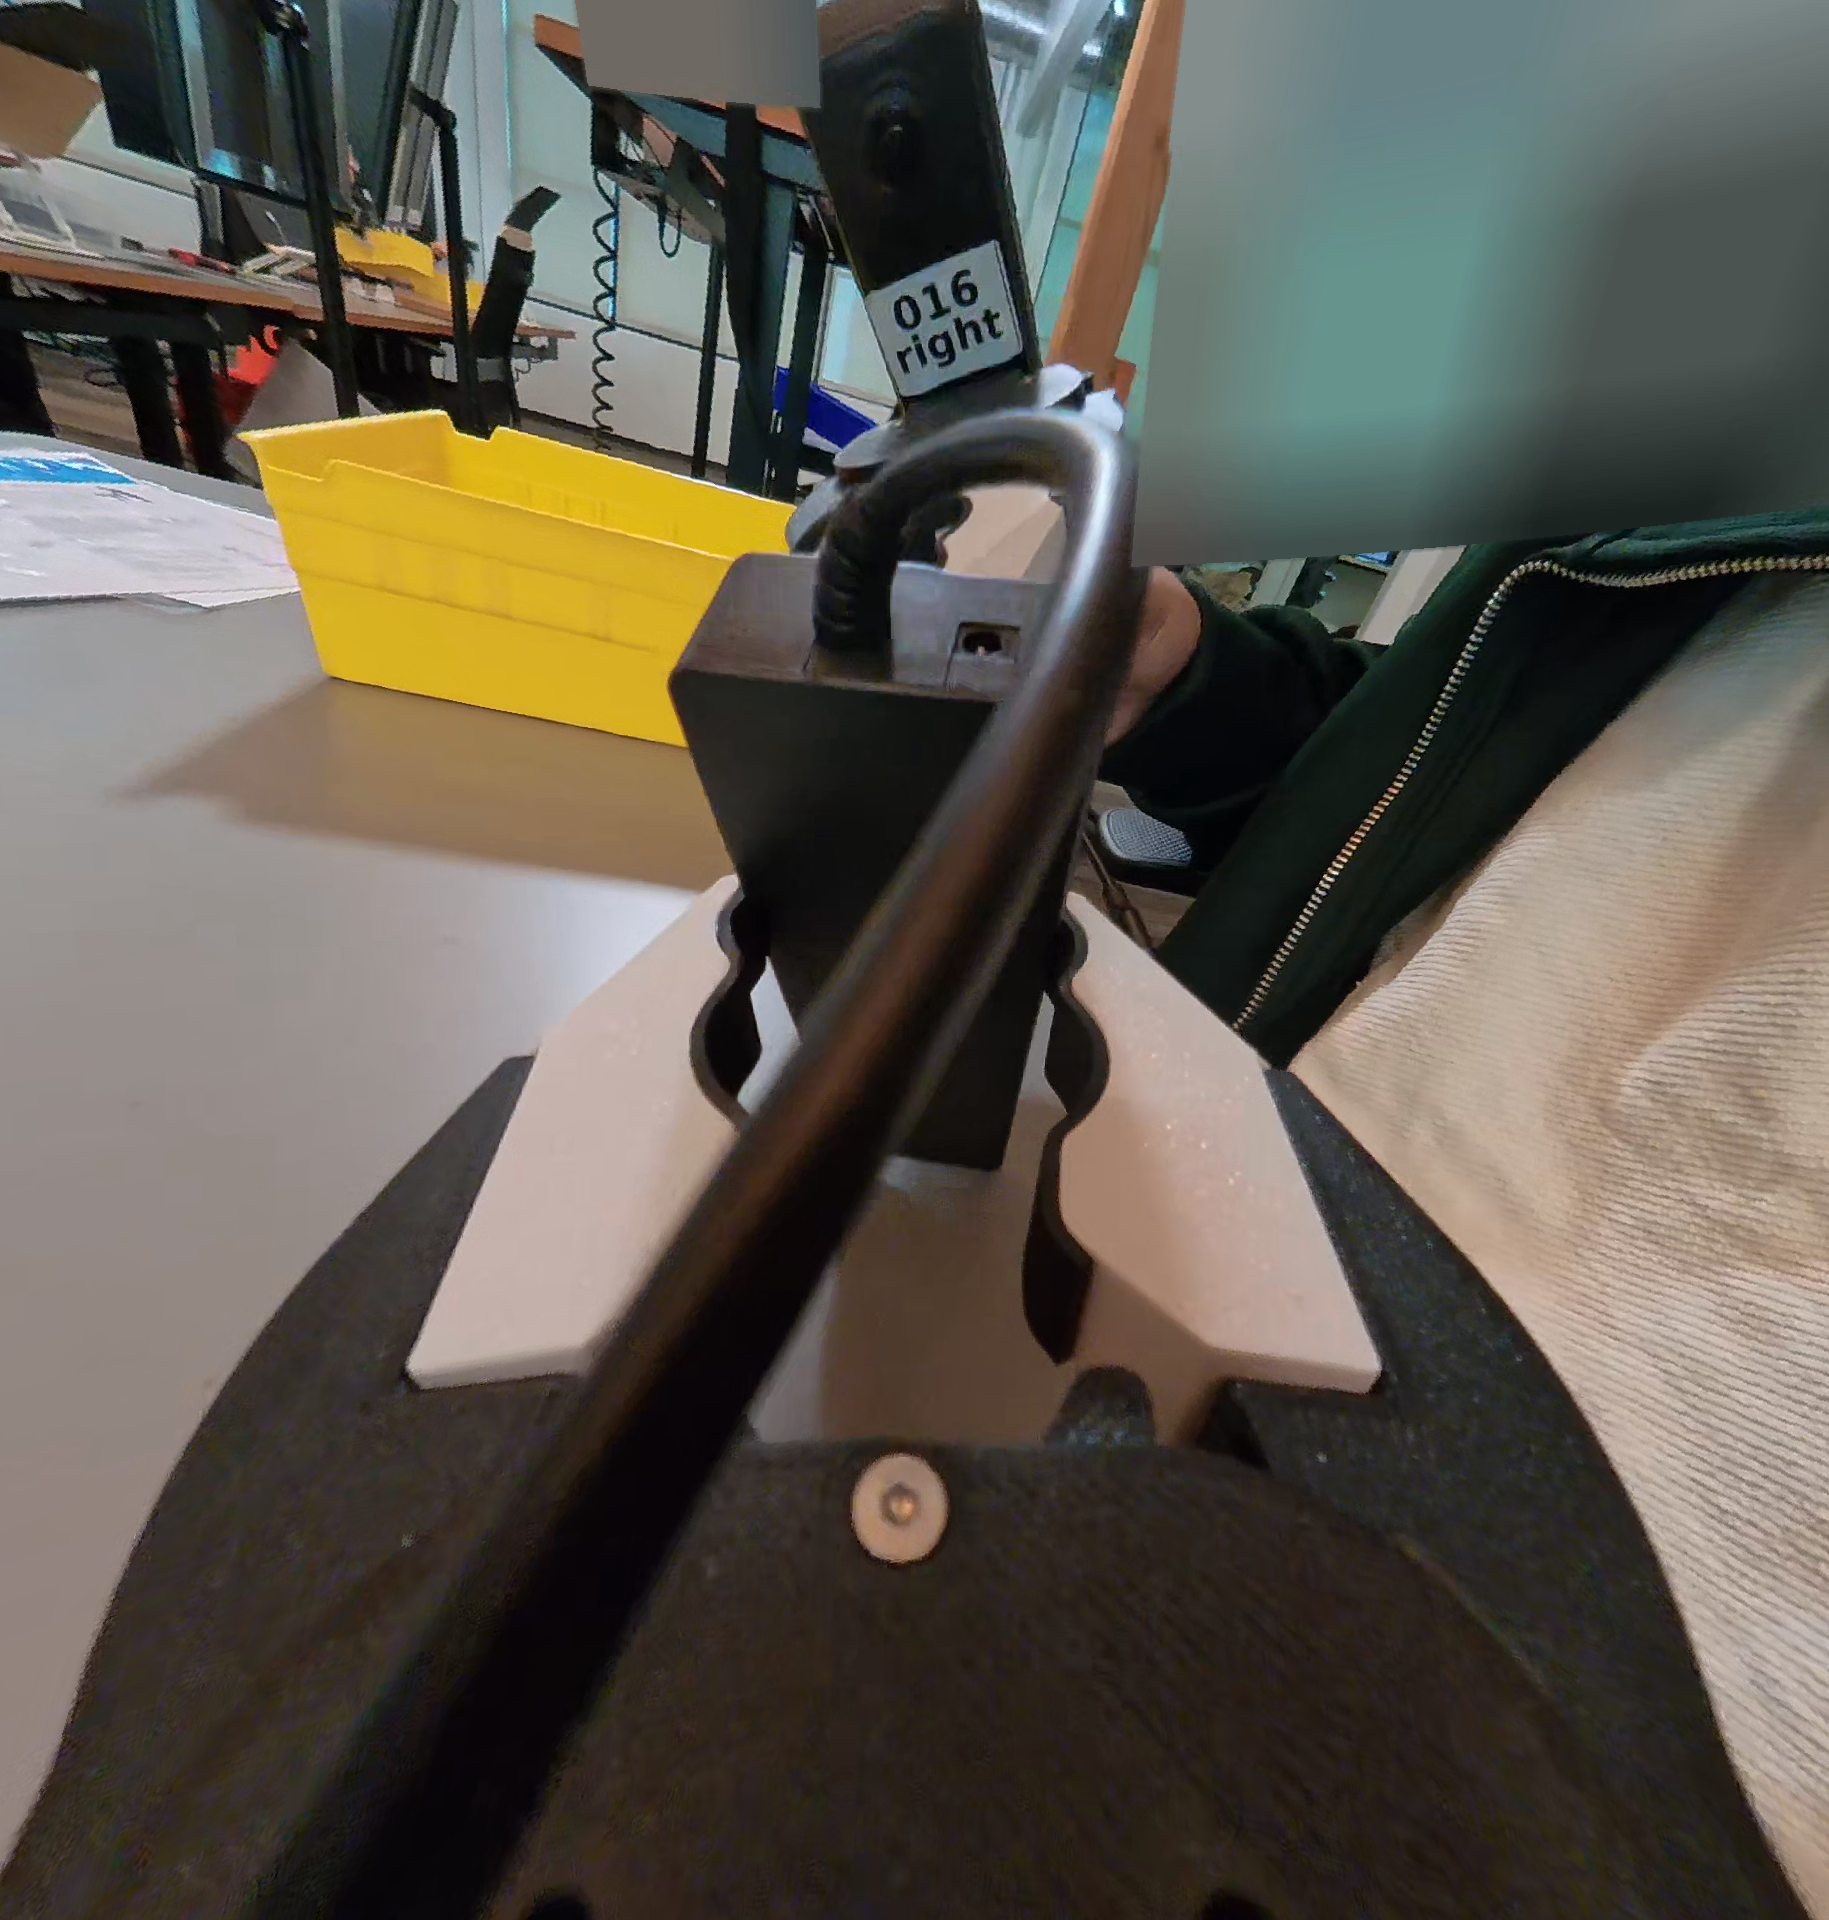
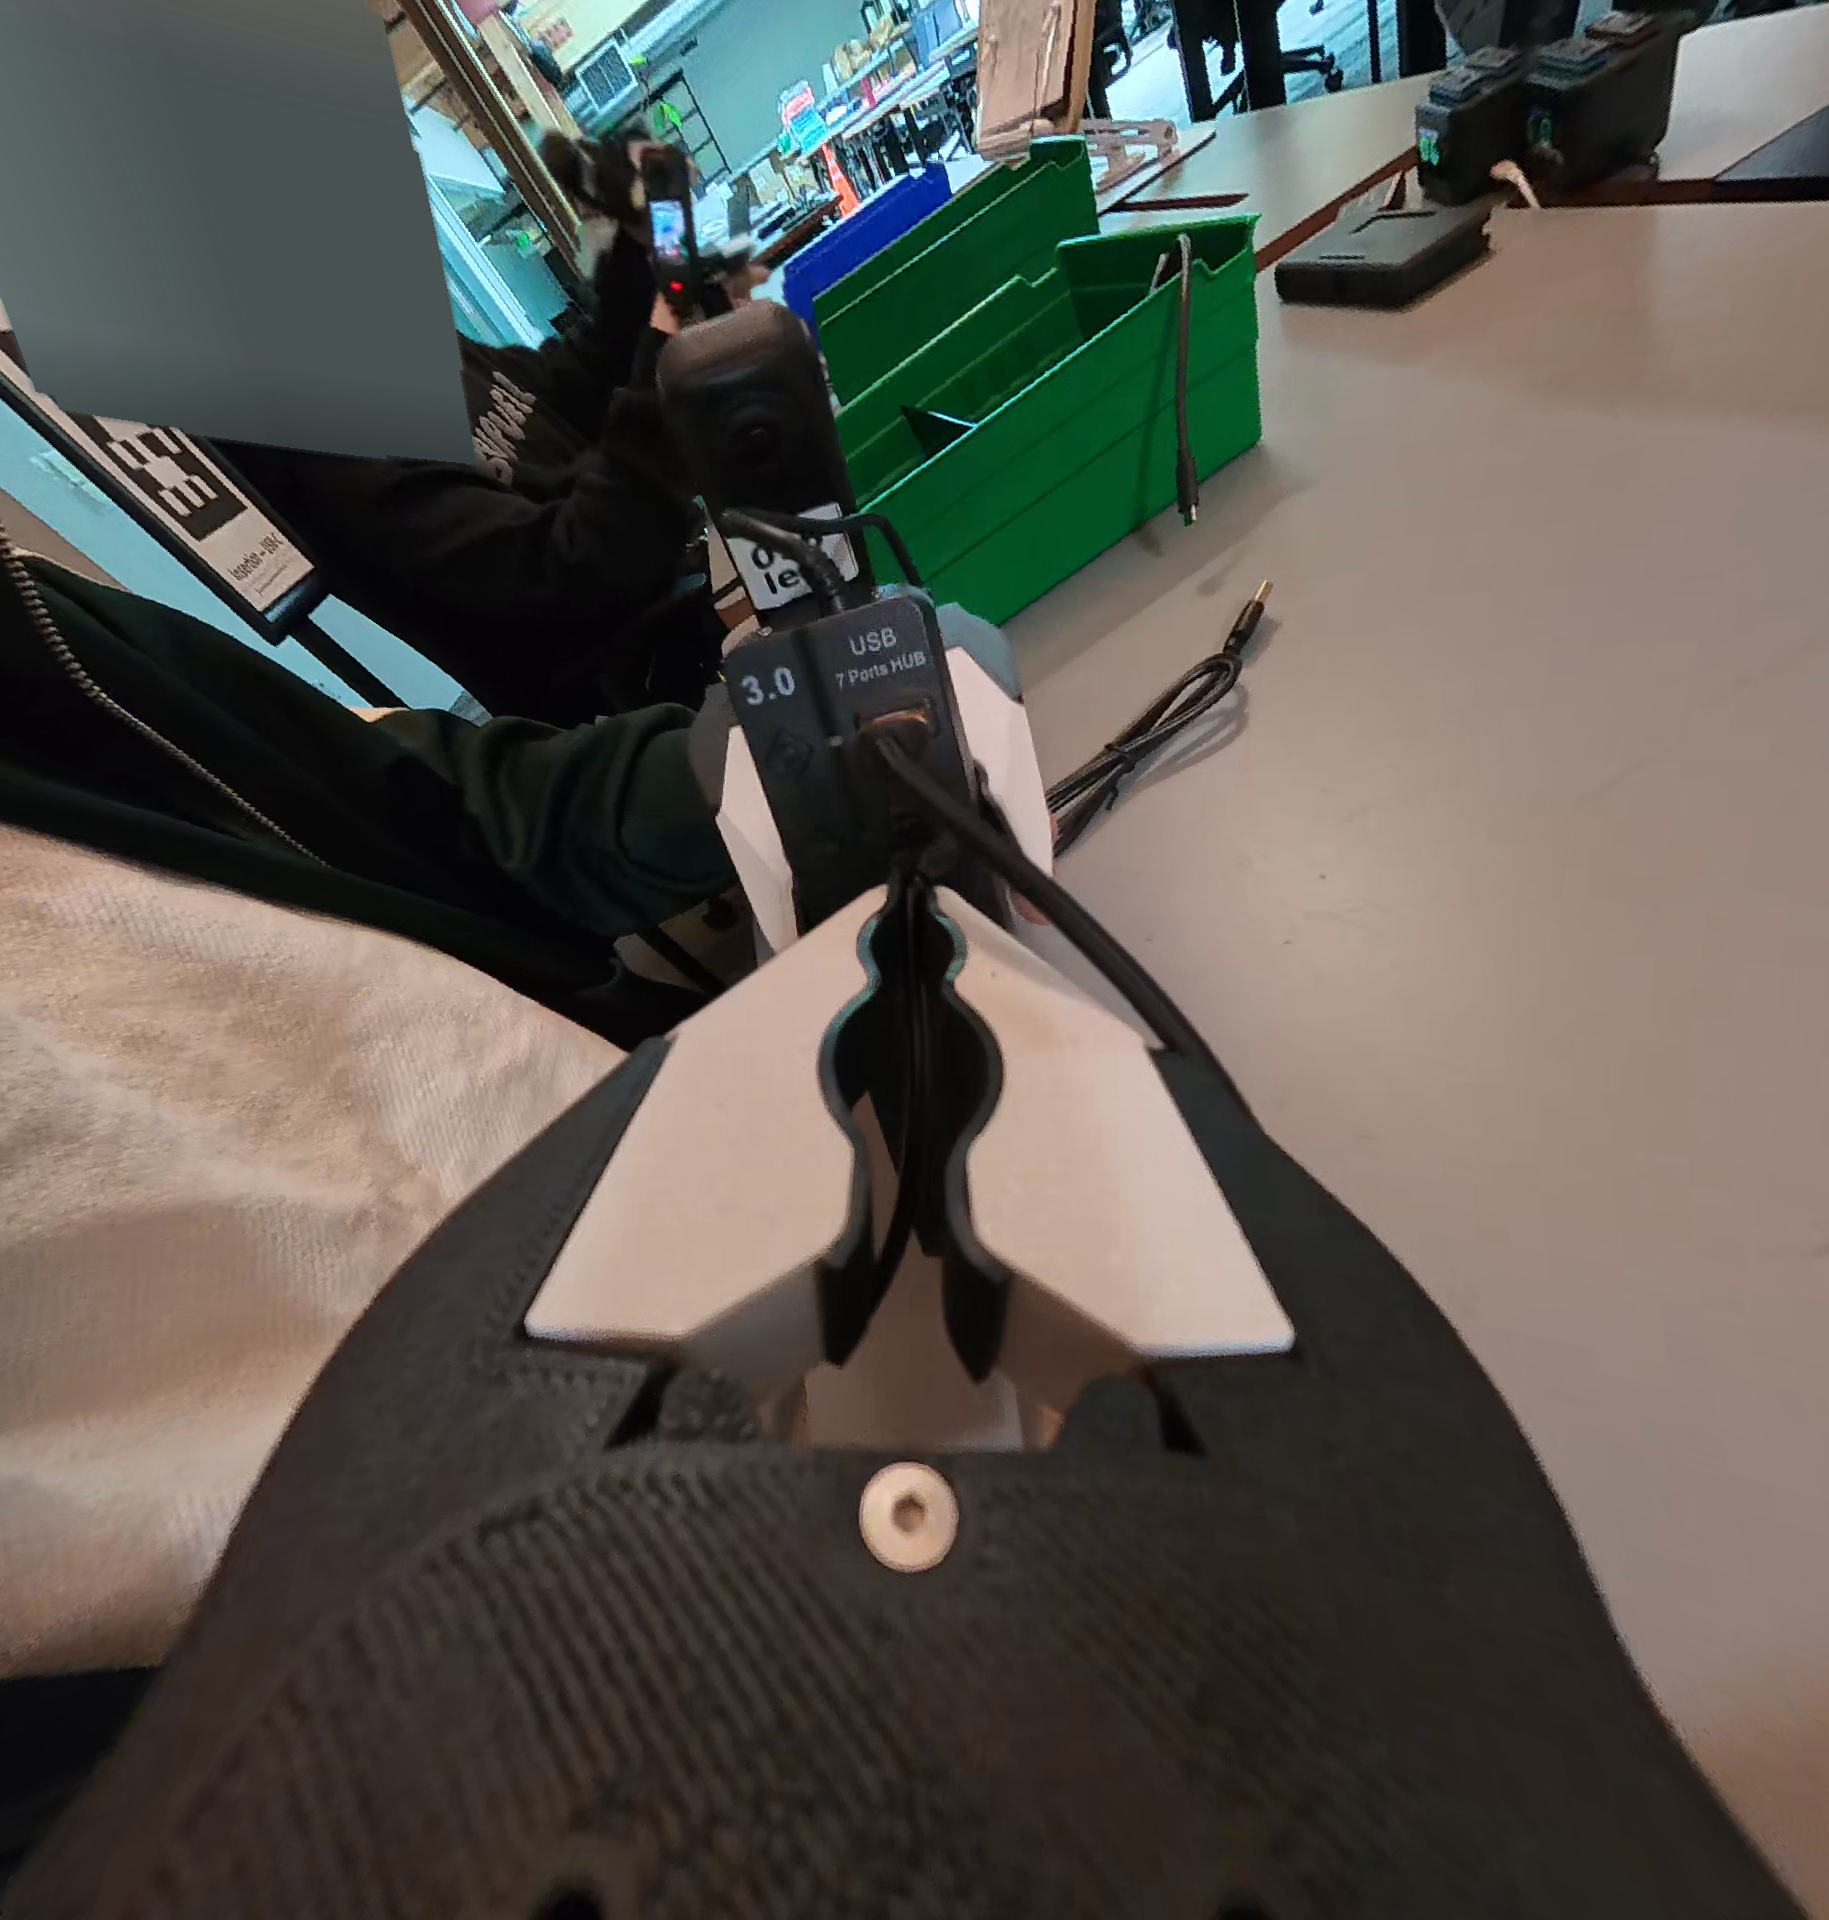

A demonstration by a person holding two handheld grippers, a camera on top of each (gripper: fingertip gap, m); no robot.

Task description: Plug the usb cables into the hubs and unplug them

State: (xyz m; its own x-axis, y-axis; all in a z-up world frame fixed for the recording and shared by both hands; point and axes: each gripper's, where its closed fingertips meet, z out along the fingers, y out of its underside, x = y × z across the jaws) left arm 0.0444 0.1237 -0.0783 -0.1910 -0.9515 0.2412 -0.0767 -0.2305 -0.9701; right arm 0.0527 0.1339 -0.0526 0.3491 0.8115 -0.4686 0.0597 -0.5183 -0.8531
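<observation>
While left claw (image 1: 894,1049) clamps the hub (image 1: 868,821) steady off the bench (image 1: 214,935), right claw (image 2: 915,904), nearly closed, pinches the cable (image 2: 977,821) at its port.

Item count, both views.
One USB hub (image 2: 850,748); three cables (image 2: 1149,753); two green bins (image 2: 1076,436); one yellow bin (image 1: 494,582); one phone (image 2: 1383,260).

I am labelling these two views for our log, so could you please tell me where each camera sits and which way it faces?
Left wrist view: on the left gripper, facing the yellow plastic bin; its white fingers clamp the black rectangular USB hub.
Right wrist view: on the right gripper, facing the green plastic bins; its fingers pinch a thin black cable.
Shared: the hub, and each shows the opposite gripper.
</observation>
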